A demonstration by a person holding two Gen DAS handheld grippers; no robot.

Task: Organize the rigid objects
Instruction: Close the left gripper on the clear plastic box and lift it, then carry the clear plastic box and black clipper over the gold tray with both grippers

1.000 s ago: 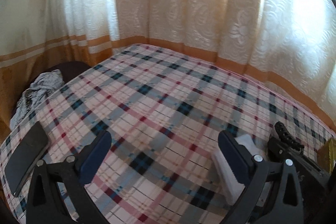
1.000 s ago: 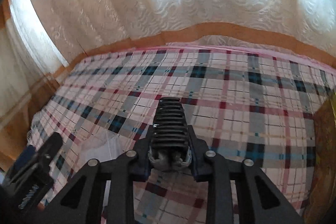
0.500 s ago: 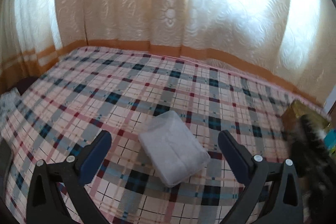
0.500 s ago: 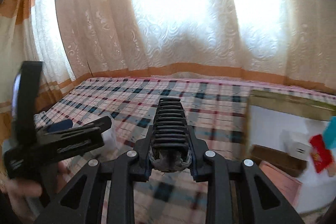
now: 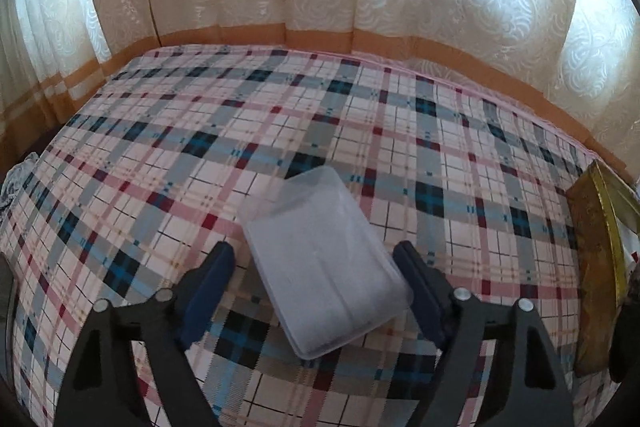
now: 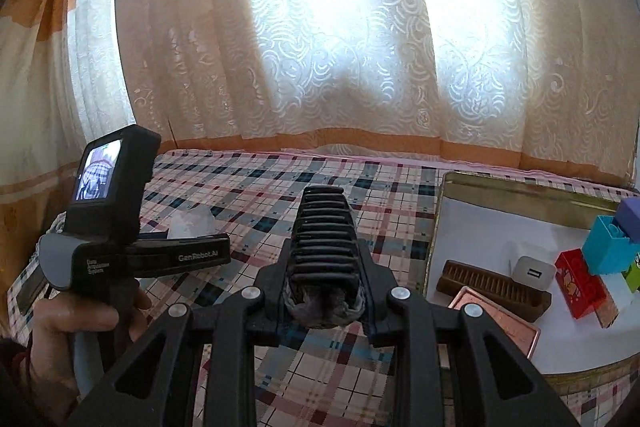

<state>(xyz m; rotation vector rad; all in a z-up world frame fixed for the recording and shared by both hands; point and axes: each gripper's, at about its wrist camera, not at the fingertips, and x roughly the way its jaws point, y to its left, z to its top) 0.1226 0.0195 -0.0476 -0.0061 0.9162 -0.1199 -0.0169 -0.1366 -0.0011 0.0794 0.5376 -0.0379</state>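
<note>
A translucent plastic box (image 5: 320,263) lies on the plaid bedsheet (image 5: 280,131). My left gripper (image 5: 316,267) straddles it with its jaws closing; a gap still shows at the left pad (image 5: 208,283). The right wrist view shows the same box (image 6: 190,223) beyond the left gripper (image 6: 192,257), which a hand (image 6: 60,327) holds. My right gripper (image 6: 323,291) is shut on a black ribbed object (image 6: 322,223) that sticks out forward, above the bed and left of the tray.
A gold-rimmed tray (image 6: 520,187) with a white floor sits on the bed at the right, holding a brown comb-like piece (image 6: 492,287), a white charger (image 6: 532,273) and coloured blocks (image 6: 608,247). Its edge (image 5: 596,247) shows right of the box. Curtains hang behind the bed.
The left gripper swung right and dipped over the plastic box, and its jaws have narrowed around it. The right gripper swung right and rose, bringing the tray into view, still gripping the black ribbed object.
</note>
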